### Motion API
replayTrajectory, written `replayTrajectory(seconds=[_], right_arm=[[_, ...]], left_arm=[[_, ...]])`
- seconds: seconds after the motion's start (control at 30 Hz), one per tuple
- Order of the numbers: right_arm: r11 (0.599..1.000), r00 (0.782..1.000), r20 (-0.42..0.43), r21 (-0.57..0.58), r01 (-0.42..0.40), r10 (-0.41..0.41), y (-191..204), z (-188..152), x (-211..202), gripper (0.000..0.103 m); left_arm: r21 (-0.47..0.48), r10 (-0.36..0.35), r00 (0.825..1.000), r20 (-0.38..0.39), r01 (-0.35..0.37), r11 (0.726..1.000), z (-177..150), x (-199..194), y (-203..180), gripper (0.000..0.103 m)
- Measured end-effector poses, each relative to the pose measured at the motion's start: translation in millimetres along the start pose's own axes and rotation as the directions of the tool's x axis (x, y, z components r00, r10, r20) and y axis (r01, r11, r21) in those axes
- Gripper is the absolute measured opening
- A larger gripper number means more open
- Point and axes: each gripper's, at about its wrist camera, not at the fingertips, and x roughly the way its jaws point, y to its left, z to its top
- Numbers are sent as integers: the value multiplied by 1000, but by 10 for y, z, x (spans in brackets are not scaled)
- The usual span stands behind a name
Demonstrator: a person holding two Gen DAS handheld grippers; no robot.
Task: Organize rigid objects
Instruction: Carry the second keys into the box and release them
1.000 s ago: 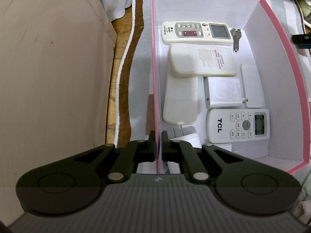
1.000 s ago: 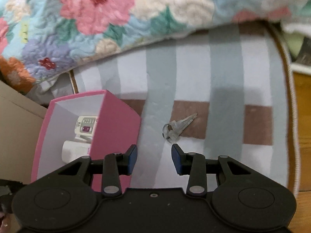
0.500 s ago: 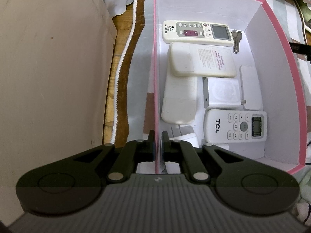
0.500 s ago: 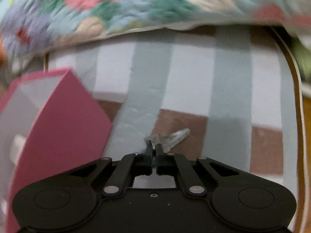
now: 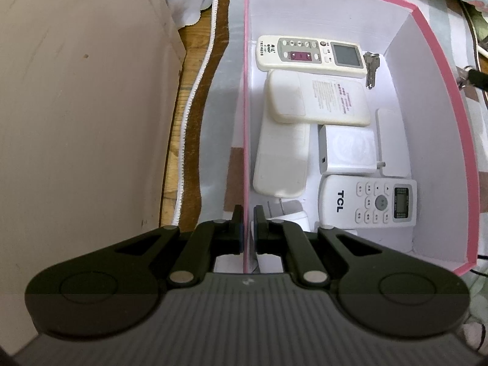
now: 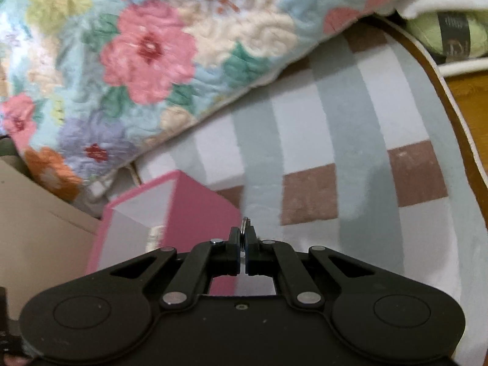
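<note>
The left gripper (image 5: pixel 248 213) pinches the pink box (image 5: pixel 439 70) wall, remotes (image 5: pixel 369 202) and keys (image 5: pixel 371 65) lying inside, while the right gripper (image 6: pixel 243 238) is pressed on a key ring (image 6: pixel 245 223) above the striped rug (image 6: pixel 344 140), the floral quilt (image 6: pixel 146 48) lying beyond.

My right gripper (image 6: pixel 244 239) hides all of the keys but a sliver of key ring (image 6: pixel 245 224). The floral quilt (image 6: pixel 122 61) is blurred. My left gripper (image 5: pixel 248 228) covers the white charger (image 5: pixel 289 213) partly.
</note>
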Motion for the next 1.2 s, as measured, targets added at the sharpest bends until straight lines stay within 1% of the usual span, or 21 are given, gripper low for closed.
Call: replayTrajectory(seconds=[0.13,0.2,0.3,0.4,0.47,0.53,0.63,0.77,0.87,0.9,0.93,0.97,1.0,1.03,1.1,1.2], right_arm=[[996,998,22,-68,-63,65,388,-2,-241,5],[987,994,16,-116,-108,111,637,-2,-342,5],[971,983,-43,-151,-185,181,953,-44,-388,5],[956,963,-107,-136,-262,248,1201,-100,-295,5],[949,953,-145,-139,-284,265,1339,-145,-193,5],[947,952,-173,-160,-280,252,1489,-221,-55,5],[946,942,-228,-156,-286,247,1646,-313,220,6],[954,936,-289,-159,-256,203,1759,-395,608,5],[963,922,-346,-135,-232,174,1778,-457,904,6],[966,914,-370,-129,-226,165,1788,-479,993,6],[966,910,-385,-132,-221,156,1804,-497,1057,11],[969,911,-389,-140,-203,135,1812,-521,1108,13],[970,914,-387,-149,-192,122,1817,-540,1116,15],[968,919,-378,-166,-186,112,1828,-553,1098,20],[963,929,-354,-196,-183,104,1832,-569,1014,26],[959,933,-348,-218,-180,96,1800,-555,863,26]], left_arm=[[-9,-12,1000,7,12,1000,-5,-5,17,5],[-16,-23,1000,11,23,1000,-12,-8,37,5],[-38,-41,999,23,42,998,-11,-26,77,5],[-44,-47,998,40,48,998,-16,-34,87,5],[-40,-44,998,46,46,998,-26,-25,80,5],[-43,-41,998,50,43,998,-28,-18,72,5],[-31,-34,997,65,36,999,-41,-24,47,5],[-35,-48,996,69,51,998,-61,-37,82,5],[-39,-59,996,71,62,997,-72,-35,106,5],[-41,-62,996,71,65,997,-74,-28,113,4],[-45,-65,995,70,68,997,-74,-21,120,4],[-51,-68,995,69,71,996,-76,-13,129,4],[-53,-70,995,70,74,996,-79,-9,137,4],[-53,-72,995,71,76,996,-82,-8,139,4],[-50,-75,995,71,79,996,-88,-17,152,4],[-50,-82,994,71,86,995,-93,-29,167,4]])
